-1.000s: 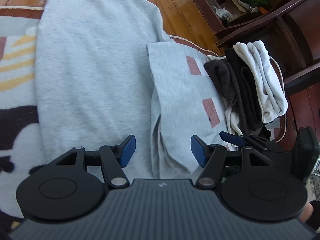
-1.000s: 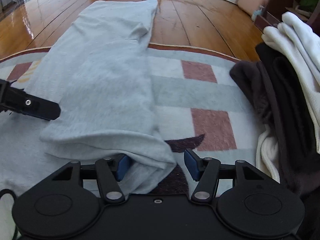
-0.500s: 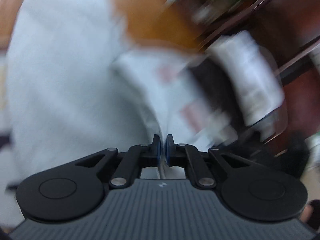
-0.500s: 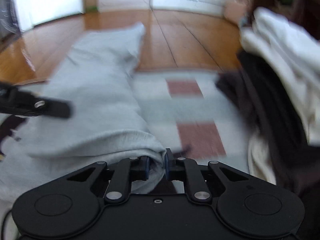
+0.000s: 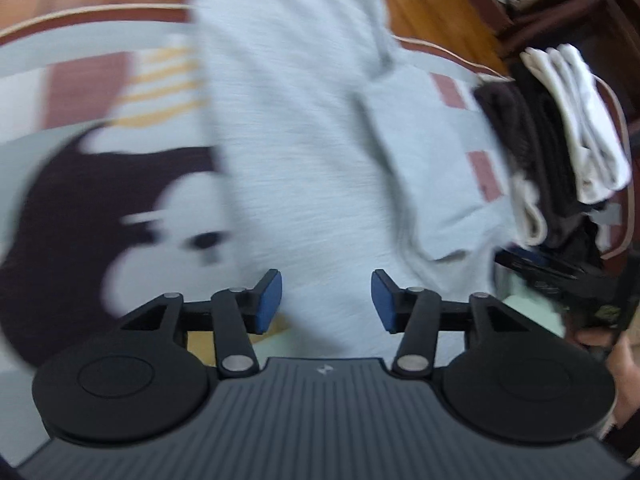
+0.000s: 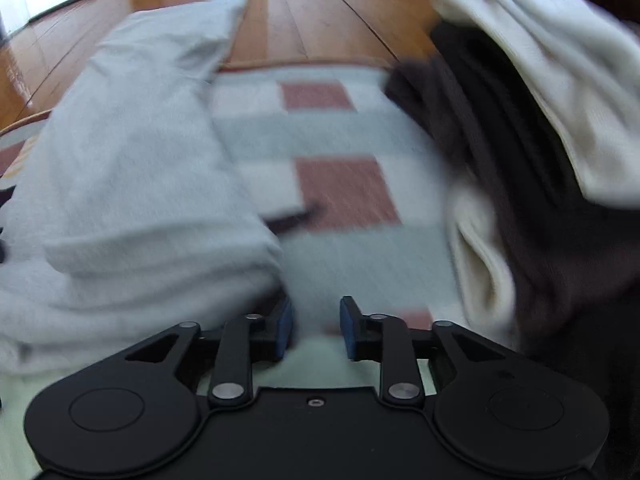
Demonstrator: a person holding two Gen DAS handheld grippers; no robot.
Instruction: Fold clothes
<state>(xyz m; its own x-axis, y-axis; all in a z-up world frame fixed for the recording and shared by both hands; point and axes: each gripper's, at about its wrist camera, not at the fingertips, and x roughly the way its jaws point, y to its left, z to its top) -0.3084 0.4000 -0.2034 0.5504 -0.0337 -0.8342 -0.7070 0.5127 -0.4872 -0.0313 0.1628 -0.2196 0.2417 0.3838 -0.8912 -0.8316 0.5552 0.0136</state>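
Observation:
A light grey garment (image 5: pixel 304 152) lies stretched along the patterned rug, its right side folded over into a long flap (image 5: pixel 424 184). My left gripper (image 5: pixel 326 300) is open and empty just above the garment's near end. In the right wrist view the same garment (image 6: pixel 132 184) lies at the left. My right gripper (image 6: pixel 316 326) is open and empty over the rug, just right of the garment's folded edge. Both views are motion-blurred.
The patterned rug (image 6: pixel 336 184) lies on a wooden floor (image 6: pixel 320 20). A stack of folded dark and white clothes (image 6: pixel 532 128) sits at the right, and it also shows in the left wrist view (image 5: pixel 560 148). A dark wooden shelf unit (image 5: pixel 568 4) stands behind it.
Both grippers were shut on the grey garment half a second ago and have opened and let it go. The right side flap now lies folded on the garment.

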